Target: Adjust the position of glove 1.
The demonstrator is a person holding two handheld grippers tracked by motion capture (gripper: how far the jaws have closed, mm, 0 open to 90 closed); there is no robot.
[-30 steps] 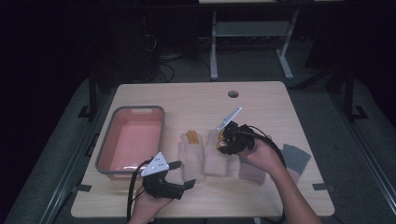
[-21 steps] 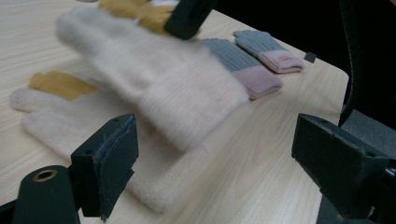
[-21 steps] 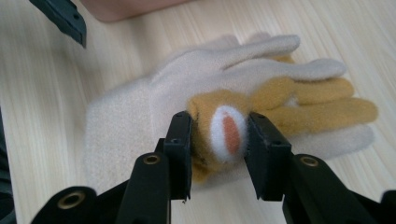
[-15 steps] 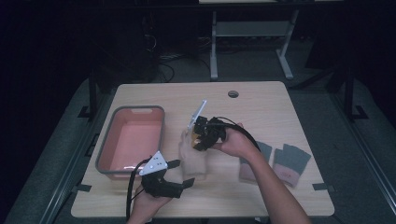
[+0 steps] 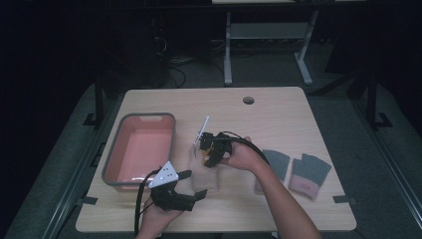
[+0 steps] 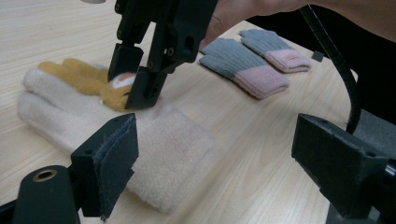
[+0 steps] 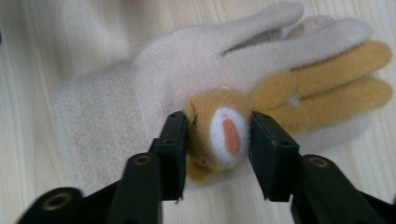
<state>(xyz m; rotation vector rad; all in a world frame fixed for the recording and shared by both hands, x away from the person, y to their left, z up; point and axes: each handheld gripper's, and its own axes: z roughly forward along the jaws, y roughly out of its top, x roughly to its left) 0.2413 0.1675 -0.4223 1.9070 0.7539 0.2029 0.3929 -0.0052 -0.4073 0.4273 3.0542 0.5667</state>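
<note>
Item: cream glove [image 7: 140,88] with a tan animal-face patch [image 7: 219,135], lying flat on the wooden table [image 5: 278,119] at the centre of the high view, just right of the grey bin [image 5: 112,162]. In the right gripper view the glove ran from lower left to upper right of the frame, cuff at the left, cream and tan fingers at the upper right.

Right gripper [image 5: 206,154]: stood over the glove at the centre of the high view, held by a hand reaching in from the lower right. Its jaws sat on either side of the patch, close against it; whether the pads pressed on it could not be told. The jaws had just been opening, with the patch between them.

Left gripper [image 5: 194,186]: at the lower centre-left of the high view, near the table's front edge, jaws standing wide with nothing between them, the glove's cuff just beyond.

Also present: two grey-and-pink gloves [image 5: 308,174] lying side by side at the right of the high view, well apart from the cream glove
</note>
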